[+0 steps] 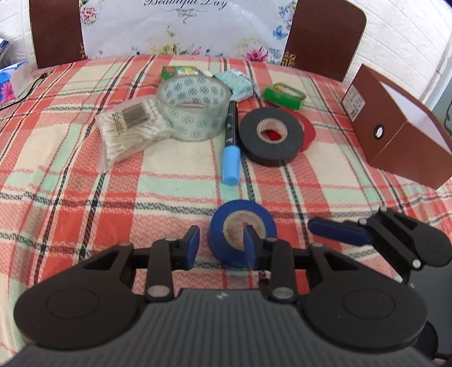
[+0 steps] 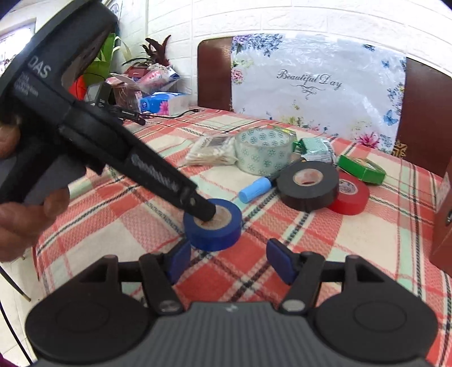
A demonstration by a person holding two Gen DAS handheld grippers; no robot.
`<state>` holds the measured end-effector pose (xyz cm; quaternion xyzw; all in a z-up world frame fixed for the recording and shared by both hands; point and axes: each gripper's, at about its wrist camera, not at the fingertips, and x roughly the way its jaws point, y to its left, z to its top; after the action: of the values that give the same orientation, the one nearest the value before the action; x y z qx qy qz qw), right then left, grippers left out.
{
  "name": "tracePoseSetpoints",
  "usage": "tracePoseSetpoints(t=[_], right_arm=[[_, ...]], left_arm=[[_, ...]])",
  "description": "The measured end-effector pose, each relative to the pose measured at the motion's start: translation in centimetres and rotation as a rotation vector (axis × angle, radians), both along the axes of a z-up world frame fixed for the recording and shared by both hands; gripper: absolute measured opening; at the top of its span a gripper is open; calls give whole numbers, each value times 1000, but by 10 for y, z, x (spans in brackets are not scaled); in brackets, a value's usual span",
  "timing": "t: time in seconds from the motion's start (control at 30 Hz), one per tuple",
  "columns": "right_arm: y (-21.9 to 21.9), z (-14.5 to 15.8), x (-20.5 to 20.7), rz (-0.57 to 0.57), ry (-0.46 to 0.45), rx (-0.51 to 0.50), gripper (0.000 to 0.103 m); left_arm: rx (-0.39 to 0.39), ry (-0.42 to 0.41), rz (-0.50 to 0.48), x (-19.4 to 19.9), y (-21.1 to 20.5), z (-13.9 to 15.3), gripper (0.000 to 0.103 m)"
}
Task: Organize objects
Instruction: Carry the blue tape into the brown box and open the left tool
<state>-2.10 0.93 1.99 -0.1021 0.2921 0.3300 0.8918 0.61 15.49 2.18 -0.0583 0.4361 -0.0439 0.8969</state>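
Blue tape (image 1: 242,237) straddled by left jaws' finger.

Bright, even daylight fills both my views, with only soft, short shadows beneath things ahead of my left gripper (image 1: 221,244). The plastic sheet (image 2: 316,84) far ahead glares white. Fisheye bending curves the bench (image 1: 70,169) edges; corners darken, and distant detail looks slightly soft.

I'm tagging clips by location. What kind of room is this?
Probably a home dining area: a table under a plaid tablecloth, brown dining chairs at its far edge against a white brick-pattern wall, and household clutter with tissue packs on a side surface.
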Motion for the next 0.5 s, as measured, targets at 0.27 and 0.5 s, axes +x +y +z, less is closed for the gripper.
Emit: tracePoseSetpoints(t=[0.27, 0.5], right_arm=[[25, -14, 22, 37, 18, -30, 59], [-64, 30, 9, -233, -237, 6, 59]], left_arm=[[-25, -9, -15, 3, -22, 16, 18], [-38, -214, -289, 45, -138, 78, 19]])
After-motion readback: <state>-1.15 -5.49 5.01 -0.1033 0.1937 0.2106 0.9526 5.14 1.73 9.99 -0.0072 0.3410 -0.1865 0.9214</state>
